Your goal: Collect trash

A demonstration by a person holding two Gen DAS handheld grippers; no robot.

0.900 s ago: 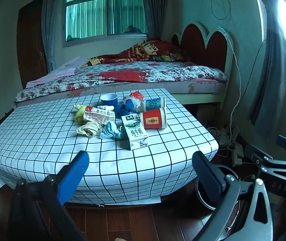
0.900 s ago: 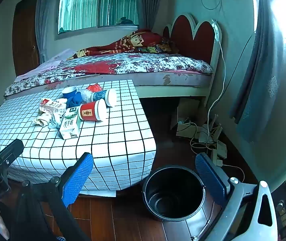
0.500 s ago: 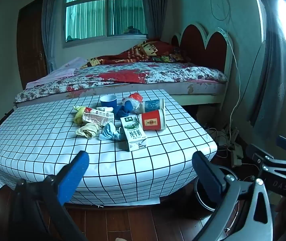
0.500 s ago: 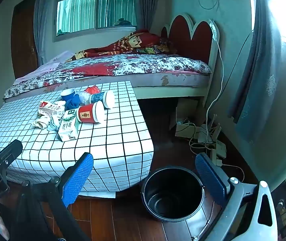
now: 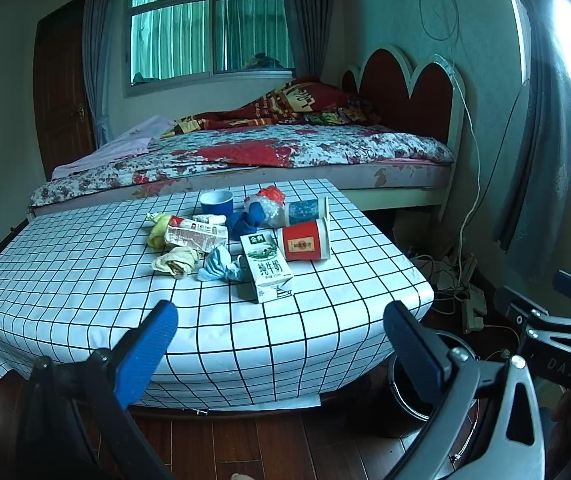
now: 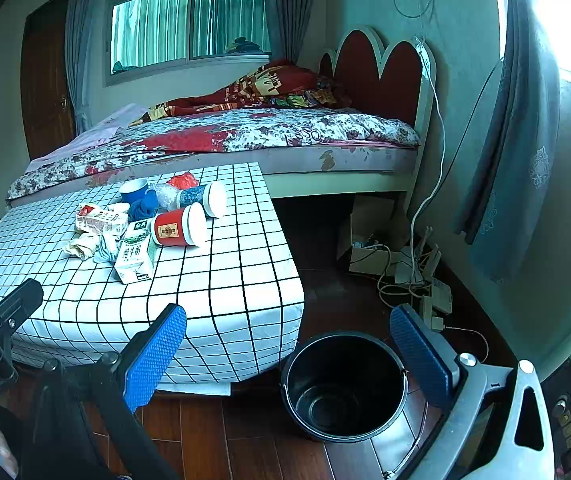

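Observation:
Trash lies in a pile on the checked table (image 5: 85, 280): a milk carton (image 5: 268, 270), a red paper cup on its side (image 5: 304, 240), a blue-patterned cup on its side (image 5: 305, 210), a blue cup (image 5: 216, 202), a crushed carton (image 5: 195, 235), and crumpled tissues (image 5: 177, 262). The pile also shows in the right wrist view, with the milk carton (image 6: 135, 254) and the red cup (image 6: 179, 227). A black bucket (image 6: 343, 384) stands on the floor right of the table. My left gripper (image 5: 281, 344) is open and empty before the table's front edge. My right gripper (image 6: 287, 354) is open and empty above the bucket.
A bed (image 5: 265, 152) with a red headboard (image 5: 405, 88) stands behind the table. Cables and a power strip (image 6: 417, 280) lie on the wooden floor (image 6: 245, 440) by the right wall. Curtains (image 6: 513, 140) hang at the right. A door (image 5: 61, 84) is at the far left.
Both grippers have drifted slightly back and up from the table, so the trash sits a little lower and farther. Both stay open and empty.

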